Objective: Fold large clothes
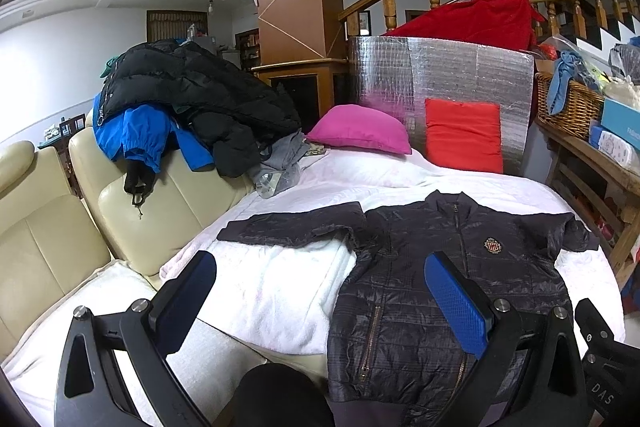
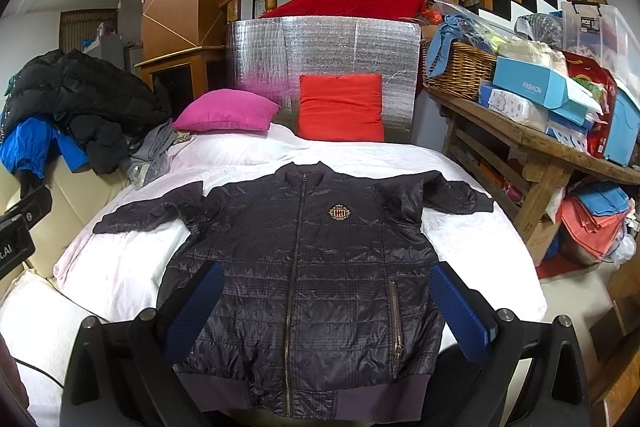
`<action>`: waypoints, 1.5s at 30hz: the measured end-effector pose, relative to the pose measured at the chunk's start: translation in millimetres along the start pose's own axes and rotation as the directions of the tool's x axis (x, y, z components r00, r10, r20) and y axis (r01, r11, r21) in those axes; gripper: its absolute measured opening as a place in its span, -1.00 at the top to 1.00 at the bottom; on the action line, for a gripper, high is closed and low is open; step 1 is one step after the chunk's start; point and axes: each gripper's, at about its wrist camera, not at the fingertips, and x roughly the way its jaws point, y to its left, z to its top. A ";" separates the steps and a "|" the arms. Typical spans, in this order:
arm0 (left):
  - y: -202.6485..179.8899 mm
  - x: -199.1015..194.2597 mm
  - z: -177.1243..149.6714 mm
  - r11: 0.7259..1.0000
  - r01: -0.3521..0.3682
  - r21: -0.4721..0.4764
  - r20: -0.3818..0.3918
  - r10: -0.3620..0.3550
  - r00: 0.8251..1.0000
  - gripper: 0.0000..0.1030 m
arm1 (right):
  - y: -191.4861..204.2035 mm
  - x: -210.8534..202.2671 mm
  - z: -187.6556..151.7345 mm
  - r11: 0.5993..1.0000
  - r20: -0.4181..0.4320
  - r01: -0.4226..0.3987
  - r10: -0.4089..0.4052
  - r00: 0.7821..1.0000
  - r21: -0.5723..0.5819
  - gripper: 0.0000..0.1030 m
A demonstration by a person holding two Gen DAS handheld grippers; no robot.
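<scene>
Both grippers' jaws gape over flat jacket (image 2: 304, 267).

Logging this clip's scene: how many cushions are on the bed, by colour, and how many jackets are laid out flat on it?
Pink cushion: 1
Red cushion: 1
Dark jacket laid flat on the bed: 1
Total: 3
</scene>
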 end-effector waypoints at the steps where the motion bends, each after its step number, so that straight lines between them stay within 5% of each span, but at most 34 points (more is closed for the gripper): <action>1: -0.3 -0.2 0.2 1.000 0.001 0.002 0.001 -0.001 1.000 -1.00 | -0.1 -0.1 0.1 1.000 0.000 0.000 0.000 1.000 0.000 -1.00; 30: -12.1 -2.1 0.8 0.999 0.007 0.035 0.003 -0.007 1.000 -1.00 | -11.8 3.1 1.5 1.000 -0.003 0.000 0.000 1.000 0.028 -1.00; 45: -39.6 34.2 7.3 0.998 0.029 0.062 -0.046 -0.026 0.999 -1.00 | -49.8 35.3 12.3 0.995 -0.037 0.058 -0.055 0.998 0.086 -1.00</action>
